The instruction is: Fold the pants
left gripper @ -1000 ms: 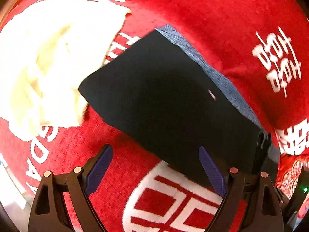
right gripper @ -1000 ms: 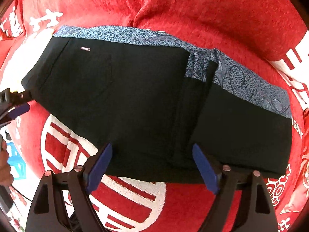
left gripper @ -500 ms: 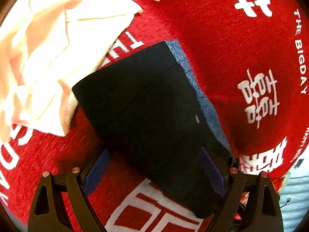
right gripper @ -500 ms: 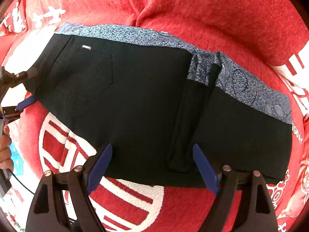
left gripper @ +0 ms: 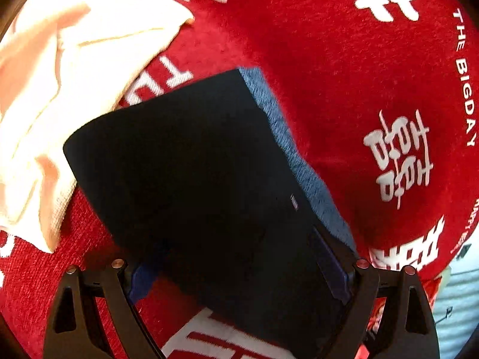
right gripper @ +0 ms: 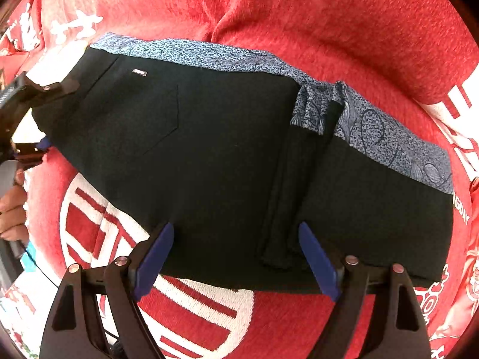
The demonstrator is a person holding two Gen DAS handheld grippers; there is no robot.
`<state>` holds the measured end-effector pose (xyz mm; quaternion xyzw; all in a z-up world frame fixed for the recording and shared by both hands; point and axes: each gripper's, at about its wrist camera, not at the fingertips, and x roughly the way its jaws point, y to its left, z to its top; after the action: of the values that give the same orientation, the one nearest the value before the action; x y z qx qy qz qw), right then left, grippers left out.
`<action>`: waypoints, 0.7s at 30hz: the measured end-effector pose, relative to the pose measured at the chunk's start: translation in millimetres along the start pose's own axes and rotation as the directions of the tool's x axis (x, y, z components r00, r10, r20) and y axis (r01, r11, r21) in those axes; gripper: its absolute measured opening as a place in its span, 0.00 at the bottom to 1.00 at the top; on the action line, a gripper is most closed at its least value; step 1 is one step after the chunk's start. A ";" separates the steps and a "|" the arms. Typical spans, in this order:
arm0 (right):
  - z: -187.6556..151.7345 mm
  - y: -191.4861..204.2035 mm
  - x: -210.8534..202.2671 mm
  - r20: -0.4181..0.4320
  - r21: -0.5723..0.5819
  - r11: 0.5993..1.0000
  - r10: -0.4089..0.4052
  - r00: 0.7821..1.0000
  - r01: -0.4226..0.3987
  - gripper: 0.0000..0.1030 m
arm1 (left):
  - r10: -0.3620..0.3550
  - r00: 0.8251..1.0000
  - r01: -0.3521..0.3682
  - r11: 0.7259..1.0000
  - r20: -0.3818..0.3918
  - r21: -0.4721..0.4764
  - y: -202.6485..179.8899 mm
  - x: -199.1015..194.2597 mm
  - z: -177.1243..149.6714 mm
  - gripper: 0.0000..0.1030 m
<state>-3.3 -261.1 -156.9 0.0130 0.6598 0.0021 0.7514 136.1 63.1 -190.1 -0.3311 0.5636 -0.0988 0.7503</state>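
Black pants (right gripper: 227,161) with a blue patterned band lie folded on the red blanket (right gripper: 329,30). In the left wrist view the pants (left gripper: 191,173) fill the middle, their near end lying between my open left gripper's (left gripper: 239,269) fingers; the left blue pad (left gripper: 143,278) is partly under the cloth. My right gripper (right gripper: 236,257) is open, its blue fingertips (right gripper: 155,254) over the pants' near edge, beside a raised fold (right gripper: 293,185). The left gripper (right gripper: 33,104) shows at the pants' left end in the right wrist view.
A cream-coloured garment (left gripper: 66,83) lies crumpled on the blanket to the left of the pants. The red blanket (left gripper: 359,59) has white lettering and bulges up behind the pants. A hand (right gripper: 12,209) holds the left gripper's handle.
My left gripper has moved forward so that the pants' end now lies between its fingers. My right gripper has crept slightly closer to the pants' near edge.
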 end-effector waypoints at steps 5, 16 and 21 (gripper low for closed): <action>7.1 -2.5 -15.5 0.018 -0.014 1.000 0.008 1.000 -0.007 0.85 | 0.242 0.970 -0.244 0.964 0.031 0.104 -25.7 6.0 -4.0 0.41; 120.2 23.8 -67.2 -0.010 -0.016 0.947 0.321 0.947 -0.321 0.86 | 0.461 0.839 -0.540 0.650 0.287 0.535 -102.2 20.4 -52.0 0.35; 188.1 102.6 -53.2 -0.169 -0.125 0.908 0.378 0.910 -0.400 0.87 | 0.463 0.832 -0.551 0.620 0.305 0.559 -110.4 25.7 -53.7 0.35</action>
<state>177.8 -162.8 -77.6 0.0851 0.6928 0.2050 0.6861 120.9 -55.1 -150.8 0.1044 0.5173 -0.0421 0.8483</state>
